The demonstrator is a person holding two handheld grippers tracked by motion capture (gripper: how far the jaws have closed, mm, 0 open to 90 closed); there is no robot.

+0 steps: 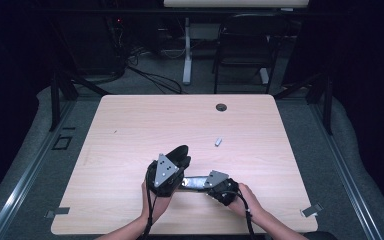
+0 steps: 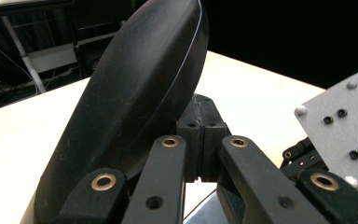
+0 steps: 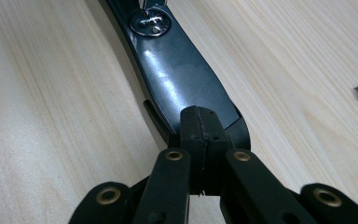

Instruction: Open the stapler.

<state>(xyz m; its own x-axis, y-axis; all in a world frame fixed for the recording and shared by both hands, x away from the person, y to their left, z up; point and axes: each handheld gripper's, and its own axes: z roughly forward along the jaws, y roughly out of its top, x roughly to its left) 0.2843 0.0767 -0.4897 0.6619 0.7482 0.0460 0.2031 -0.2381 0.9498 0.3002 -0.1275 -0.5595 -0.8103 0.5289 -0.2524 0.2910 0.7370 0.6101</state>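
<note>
At the near edge of the pale wooden desk, a person's two hands work on a black stapler that is swung open; its long, glossy black metal base lies flat on the wood between the two hands, with the shiny round anvil plate near its far end; its bulky, rounded black plastic top arm stands tilted up and away from the base, on the left. The left tongs are clenched, their tips pressed together right against the underside of that raised arm; whether they pinch any part of it I cannot tell. The right tongs are likewise clenched, tips together at the near end of the base, resting on or just over it; a firm grasp cannot be made out. The grey three-cornered plate of the right tongs shows close beside the left ones, so the two stand near each other. A small silvery strip of staples lies on the bare wood beyond the right hand, apart from the stapler; a dark round hole sits near the far edge.
</note>
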